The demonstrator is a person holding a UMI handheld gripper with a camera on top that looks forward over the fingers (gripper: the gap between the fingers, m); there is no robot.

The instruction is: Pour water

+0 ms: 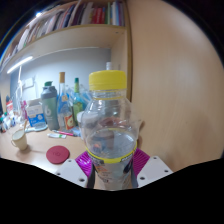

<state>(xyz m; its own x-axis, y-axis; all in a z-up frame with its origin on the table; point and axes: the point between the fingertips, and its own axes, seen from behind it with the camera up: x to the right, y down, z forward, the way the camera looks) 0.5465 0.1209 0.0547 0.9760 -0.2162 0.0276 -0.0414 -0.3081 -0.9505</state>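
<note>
Gripper (112,170): white fingers (72,172), magenta inner pads (86,160).

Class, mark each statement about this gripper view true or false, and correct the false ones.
1. The clear bottle has a yellow cap. True.
2. The bottle's cap is off. False: the cap is on.
3. The gripper has the bottle between its fingers, pads against its lower part. True.
4. A blue lid lies on the desk. False: the lid is red.
5. A shelf of books hangs above the desk. True.
</note>
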